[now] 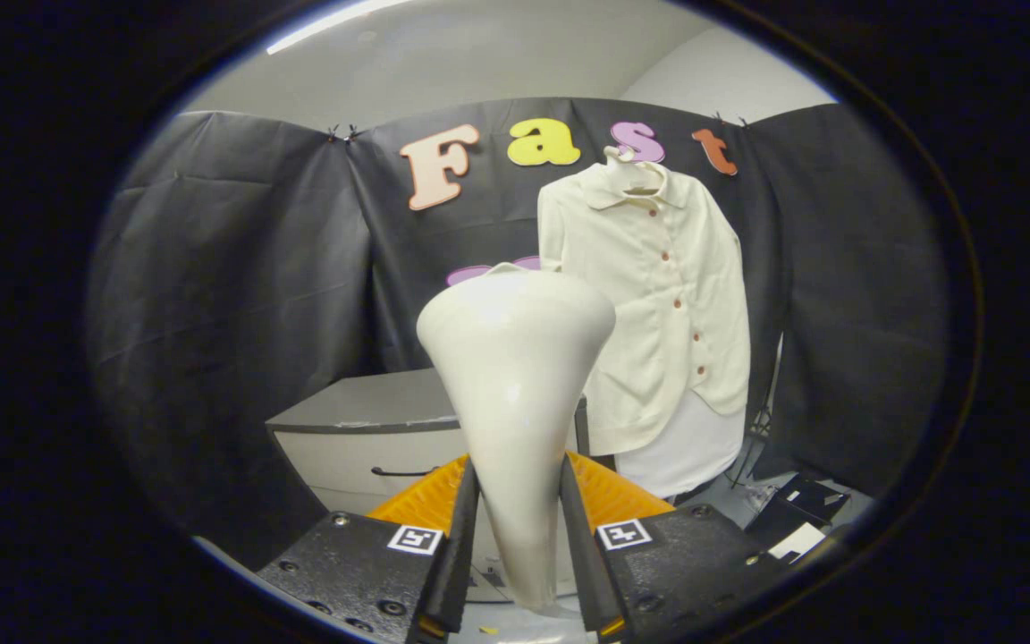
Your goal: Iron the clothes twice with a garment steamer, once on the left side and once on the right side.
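Your garment steamer (515, 376) stands upright between the fingers, its wide head raised ahead of them. Your gripper (519, 528) is closed on its narrow handle, both fingers pressing it. Beyond hangs the cream shirt (658, 295), above a drawer cabinet (363, 438).

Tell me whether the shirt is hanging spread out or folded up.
Hanging spread out: the shirt hangs buttoned beyond the steamer, which the gripper holds between both fingers.

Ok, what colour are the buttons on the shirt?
Reddish-brown, on the cream shirt, seen in the gripper view beyond the steamer held in the tool.
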Motion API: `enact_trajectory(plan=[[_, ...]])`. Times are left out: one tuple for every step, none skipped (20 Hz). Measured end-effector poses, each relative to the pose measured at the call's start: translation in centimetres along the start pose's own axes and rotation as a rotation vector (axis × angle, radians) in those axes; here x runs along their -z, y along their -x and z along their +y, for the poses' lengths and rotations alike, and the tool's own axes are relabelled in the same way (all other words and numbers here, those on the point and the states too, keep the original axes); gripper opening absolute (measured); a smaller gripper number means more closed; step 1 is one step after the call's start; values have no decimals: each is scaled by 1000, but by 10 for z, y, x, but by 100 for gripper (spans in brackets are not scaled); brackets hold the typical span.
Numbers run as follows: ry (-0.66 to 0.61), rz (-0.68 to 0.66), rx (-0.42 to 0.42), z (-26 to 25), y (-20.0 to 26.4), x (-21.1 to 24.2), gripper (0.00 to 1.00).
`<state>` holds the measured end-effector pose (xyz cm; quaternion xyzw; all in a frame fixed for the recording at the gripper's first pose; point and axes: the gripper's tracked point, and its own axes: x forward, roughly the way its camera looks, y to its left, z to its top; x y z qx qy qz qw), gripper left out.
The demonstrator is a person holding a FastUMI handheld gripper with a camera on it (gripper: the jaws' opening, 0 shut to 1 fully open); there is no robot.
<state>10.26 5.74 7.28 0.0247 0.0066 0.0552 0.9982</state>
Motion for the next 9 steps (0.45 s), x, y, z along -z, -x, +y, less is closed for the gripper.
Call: enact_trajectory(plan=[[-6,0,1,-1,1,-1,49],[-8,-2,0,-2,2,-2,49],[-6,-3,-2,-2,3,-3,49],[-6,-5,-3,-4,4,-5,49],[-10,-6,-1,-5,5,-6,49],[-16,-10,3,-8,5,-8,49],[-19,-13,4,-10,6,-9,49],[-13,-13,7,-12,5,-9,49],[-15,-12,14,-15,5,-8,49]])
